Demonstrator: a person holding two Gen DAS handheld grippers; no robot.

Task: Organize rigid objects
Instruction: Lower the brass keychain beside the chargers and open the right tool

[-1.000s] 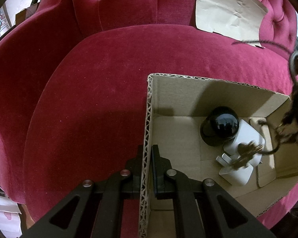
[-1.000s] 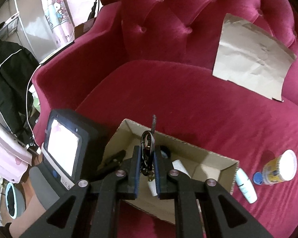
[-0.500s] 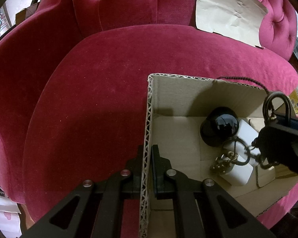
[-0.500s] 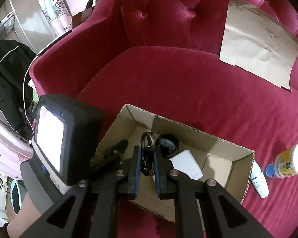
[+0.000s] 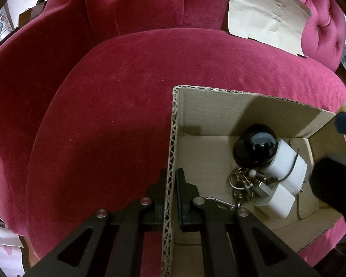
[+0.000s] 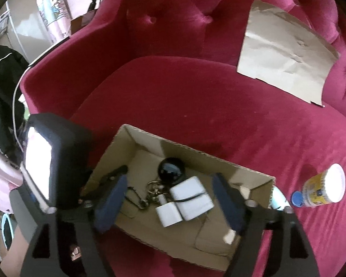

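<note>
**Now: keyring in box, right tongs opening**

Cardboard box point(image 6: 136, 212) on red sofa point(image 5: 126, 92) holds black dome point(image 5: 256, 145), white adapters point(image 6: 191, 196), keyring point(image 5: 242, 182). Left tongs point(image 5: 171, 191) clenched on box's left wall. Right tongs point(image 6: 170, 205) opening above box, nothing between. Only right view shows yellow jar point(image 6: 323, 189) right of box.

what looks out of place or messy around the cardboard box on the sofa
A small white bottle and a yellow jar with a white lid lie outside the brown cardboard box on the red velvet sofa; a loose blue cap sits beside the jar.
</note>
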